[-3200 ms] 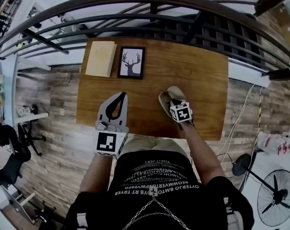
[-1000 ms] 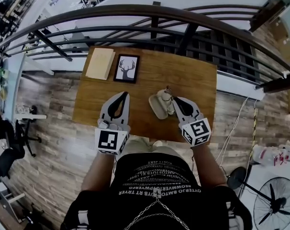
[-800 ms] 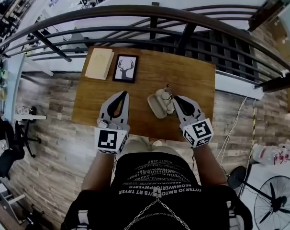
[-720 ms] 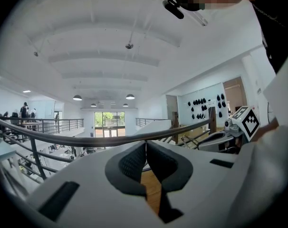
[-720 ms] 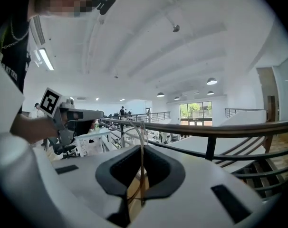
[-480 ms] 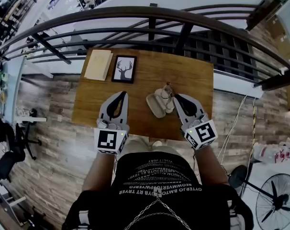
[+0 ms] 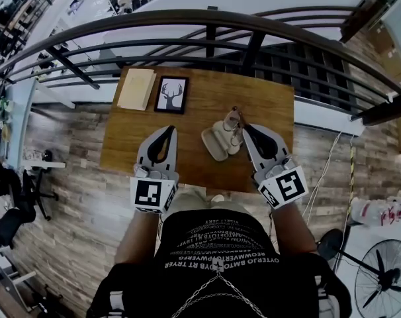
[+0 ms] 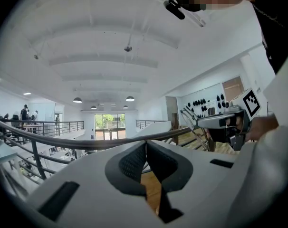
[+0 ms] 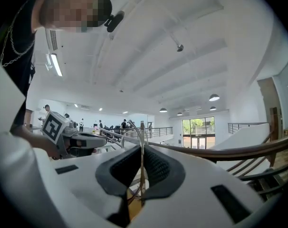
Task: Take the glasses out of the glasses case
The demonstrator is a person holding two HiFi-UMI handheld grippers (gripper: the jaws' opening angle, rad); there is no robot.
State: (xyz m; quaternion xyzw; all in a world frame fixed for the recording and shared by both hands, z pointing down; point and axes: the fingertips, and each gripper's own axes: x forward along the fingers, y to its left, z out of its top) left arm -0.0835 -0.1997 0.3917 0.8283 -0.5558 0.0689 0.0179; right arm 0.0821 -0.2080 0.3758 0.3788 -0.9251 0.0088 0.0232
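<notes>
The beige glasses case (image 7: pixel 214 143) lies open on the wooden table (image 7: pixel 270 105), just left of my right gripper (image 7: pixel 244 127). That gripper is shut on the thin-framed glasses (image 7: pixel 232 120), which hang above the case's far end. In the right gripper view the wire frame (image 9: pixel 142 151) is pinched between the dark pads and sticks up past the tips. My left gripper (image 7: pixel 171 130) hovers left of the case, shut with nothing in it; its pads (image 8: pixel 134 161) meet at the tips. From the left gripper view, the glasses (image 8: pixel 195 121) show ahead of the right gripper.
A framed deer picture (image 7: pixel 171 95) and a beige notebook (image 7: pixel 136 88) lie at the table's far left. A dark metal railing (image 7: pixel 207 32) curves just beyond the table's far edge. The near edge is close to the person's body.
The right gripper has risen with the glasses, lifting them up off the open case. The case stays on the table. The left gripper has barely moved.
</notes>
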